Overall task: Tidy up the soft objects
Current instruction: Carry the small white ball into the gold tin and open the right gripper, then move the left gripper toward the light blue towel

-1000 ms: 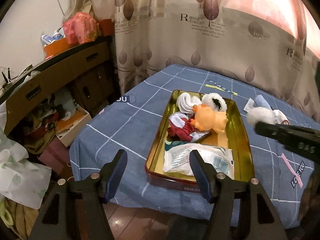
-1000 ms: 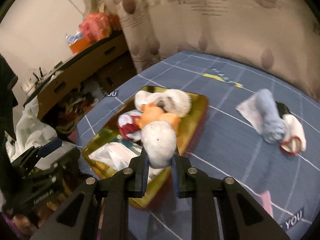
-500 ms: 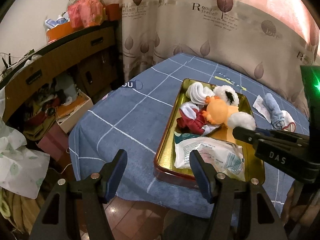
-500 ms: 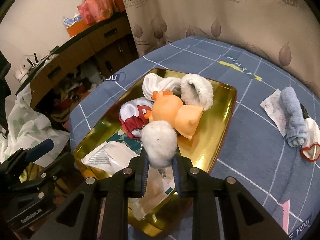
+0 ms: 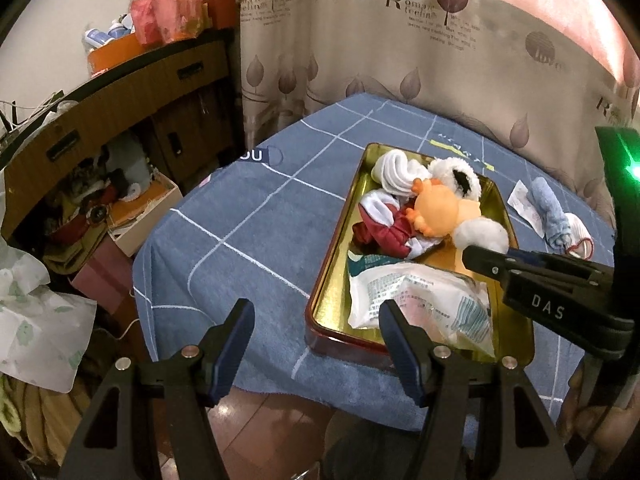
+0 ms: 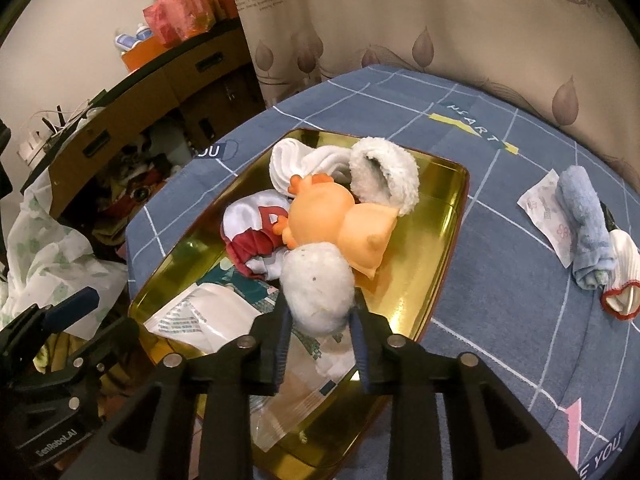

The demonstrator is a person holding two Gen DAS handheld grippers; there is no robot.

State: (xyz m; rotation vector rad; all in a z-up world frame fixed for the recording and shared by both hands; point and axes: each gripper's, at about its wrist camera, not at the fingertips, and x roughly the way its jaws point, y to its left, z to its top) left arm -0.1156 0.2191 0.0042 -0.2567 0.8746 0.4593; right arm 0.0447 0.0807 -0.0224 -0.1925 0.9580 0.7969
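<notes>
Tray mostly loaded; one white ball on its way in, a few pieces left outside.

Our right gripper (image 6: 320,322) grasps the white fluffy ball (image 6: 318,290) between its fingers, over the gold tray (image 6: 448,216). Just ahead of the fingertips lie the orange plush (image 6: 332,220), red-white cloth (image 6: 256,232) and white socks (image 6: 296,160); beneath them a plastic packet (image 6: 200,316). Well to the right of the fingers, the blue towel roll (image 6: 586,224) and white sock (image 6: 624,276) wait on the cloth. Our left gripper (image 5: 316,346) hangs released, empty, near the tray's front rim.
</notes>
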